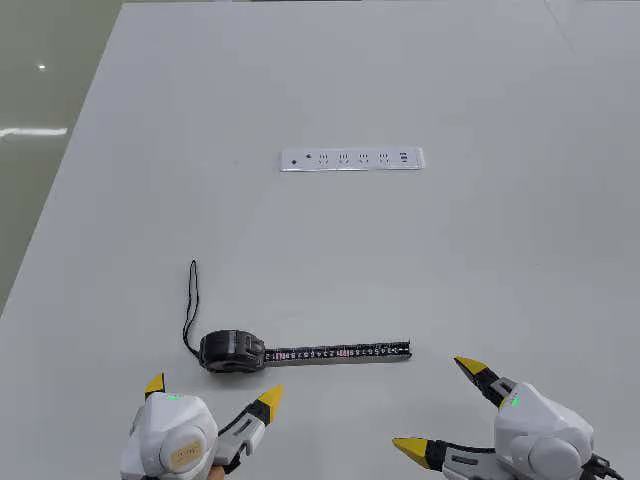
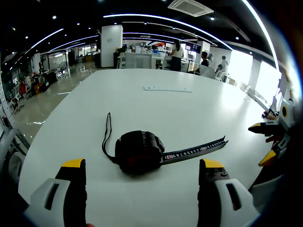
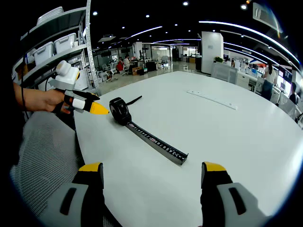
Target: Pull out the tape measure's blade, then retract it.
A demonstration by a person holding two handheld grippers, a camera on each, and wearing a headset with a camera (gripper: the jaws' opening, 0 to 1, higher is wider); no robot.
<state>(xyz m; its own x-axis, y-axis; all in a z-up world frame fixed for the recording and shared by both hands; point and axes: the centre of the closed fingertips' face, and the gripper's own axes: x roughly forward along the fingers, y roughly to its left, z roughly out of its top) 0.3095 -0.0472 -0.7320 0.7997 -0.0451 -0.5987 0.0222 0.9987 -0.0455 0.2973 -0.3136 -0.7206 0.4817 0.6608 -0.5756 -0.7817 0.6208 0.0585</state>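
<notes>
- The tape measure (image 1: pixel 232 351) lies close to the near edge of the table (image 1: pixel 400 250), towards its left edge. Its blade (image 1: pixel 340 351) is drawn out flat along that near edge, pointing right.
- The left gripper (image 1: pixel 212 390) is held wide open and empty just short of the case. The right gripper (image 1: pixel 440 405) is equally spread and empty near the blade's tip, and nothing is touched.
- Retraction seems due. The case is best clamped across its sides while the tip is guided back slowly, so that whipping is avoided.

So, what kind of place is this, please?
Probably a large open-plan office: beyond the white table are rows of desks with people, long ceiling light strips, and a shelf of storage bins.
</notes>
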